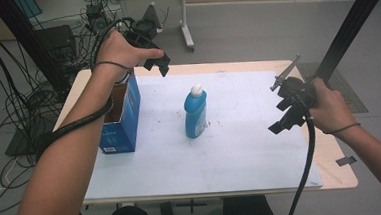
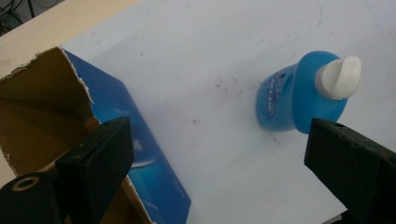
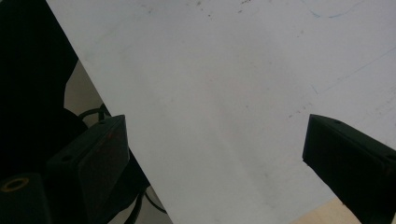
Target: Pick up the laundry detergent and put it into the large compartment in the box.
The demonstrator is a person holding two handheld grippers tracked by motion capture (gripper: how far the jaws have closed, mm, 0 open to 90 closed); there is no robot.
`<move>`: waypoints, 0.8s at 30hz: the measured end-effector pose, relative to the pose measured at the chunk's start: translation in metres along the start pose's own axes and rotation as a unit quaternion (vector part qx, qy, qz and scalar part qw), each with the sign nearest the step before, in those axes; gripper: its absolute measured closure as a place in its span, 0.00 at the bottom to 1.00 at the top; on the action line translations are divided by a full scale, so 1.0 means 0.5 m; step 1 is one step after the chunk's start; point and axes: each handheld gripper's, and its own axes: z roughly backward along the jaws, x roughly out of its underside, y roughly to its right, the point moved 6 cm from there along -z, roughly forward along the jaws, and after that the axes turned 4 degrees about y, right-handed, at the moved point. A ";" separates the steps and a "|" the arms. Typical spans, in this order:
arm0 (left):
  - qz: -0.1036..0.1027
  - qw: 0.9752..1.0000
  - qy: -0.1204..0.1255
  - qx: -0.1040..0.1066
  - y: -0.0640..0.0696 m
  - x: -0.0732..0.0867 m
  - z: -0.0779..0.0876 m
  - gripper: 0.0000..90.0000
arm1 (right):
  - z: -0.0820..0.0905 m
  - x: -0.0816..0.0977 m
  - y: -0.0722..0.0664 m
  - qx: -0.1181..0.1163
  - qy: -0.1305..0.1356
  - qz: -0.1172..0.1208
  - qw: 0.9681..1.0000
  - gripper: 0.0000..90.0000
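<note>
Because the bottle [image 1: 196, 113] stands upright mid-surface just beside the open box [image 1: 121, 116], the left tongs [image 1: 157, 64] hover released above the box's far end, seemingly to reach it, while the right tongs [image 1: 279, 126] wait released and empty, well apart.

Free room and obstacles. The surface [image 1: 233, 185], covered by a white sheet [image 1: 251, 149], is obstructed at two places: an upright blue bottle [image 1: 196, 112] with a white cap near the middle, and an open-topped blue carton [image 1: 121, 116] at the left edge. A bare corridor is left between carton and bottle. The right half of the sheet is unoccupied below the right claw [image 1: 279, 122], whose jaws are spread with nothing between them. The left claw [image 1: 157, 64] is held above the carton's far end, jaws wide apart.
</note>
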 end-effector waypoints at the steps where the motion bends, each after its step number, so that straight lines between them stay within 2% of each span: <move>1: 0.000 1.000 0.000 0.000 0.000 0.000 0.000 0.10 | 0.000 0.000 0.000 0.000 0.000 0.000 1.000 0.08; 24: 0.008 1.000 0.005 0.007 -0.009 0.012 0.005 0.10 | -0.007 -0.009 0.004 -0.009 0.006 -0.001 1.000 0.08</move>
